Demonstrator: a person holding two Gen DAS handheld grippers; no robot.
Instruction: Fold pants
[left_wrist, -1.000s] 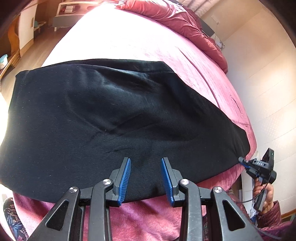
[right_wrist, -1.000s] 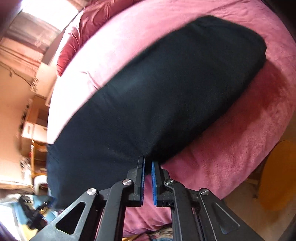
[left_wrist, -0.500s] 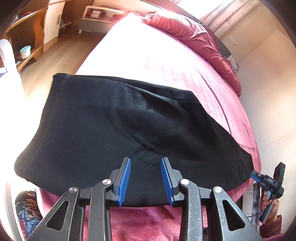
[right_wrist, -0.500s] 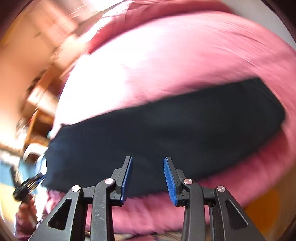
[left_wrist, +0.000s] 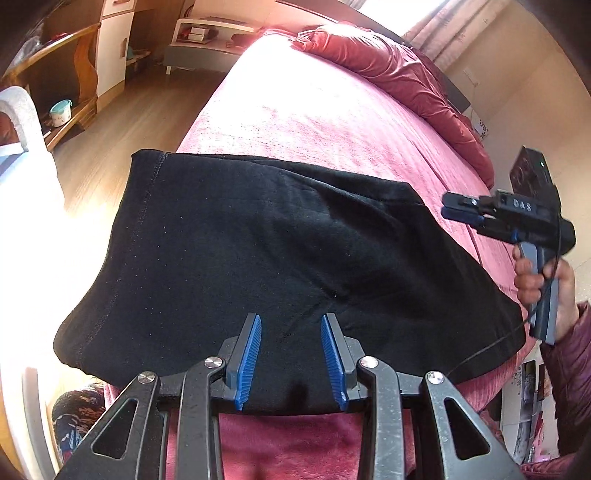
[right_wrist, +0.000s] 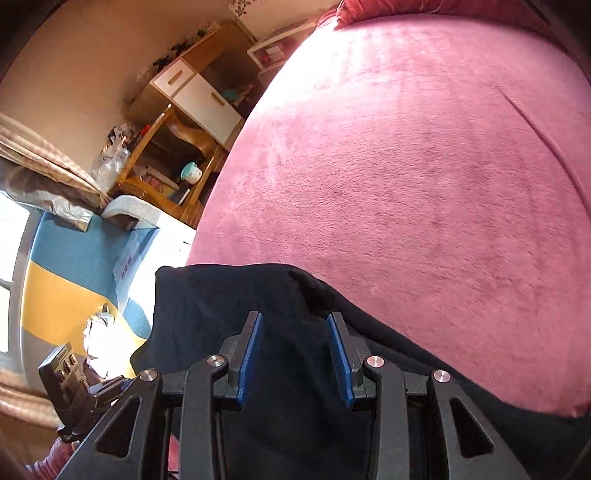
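Note:
The black pants (left_wrist: 266, 258) lie folded in a wide band across the near end of a pink bed (left_wrist: 332, 122). My left gripper (left_wrist: 291, 325) is open and empty above the near edge of the pants. My right gripper (right_wrist: 295, 321) is open and empty above the pants (right_wrist: 229, 306), near their far edge. In the left wrist view the right gripper (left_wrist: 458, 210) hovers over the right end of the pants, held in a hand. The left gripper's body (right_wrist: 74, 391) shows at the lower left of the right wrist view.
A red duvet (left_wrist: 399, 74) is bunched at the far head of the bed. Wooden shelves (left_wrist: 70, 74) and a white cabinet (right_wrist: 199, 92) stand left of the bed on a wood floor (left_wrist: 122, 140). A wall (left_wrist: 535, 110) runs along the right side.
My right gripper opened, let go of the pants' edge and swung up over the cloth. My left gripper stayed open and drew back and up, so more of the pants shows.

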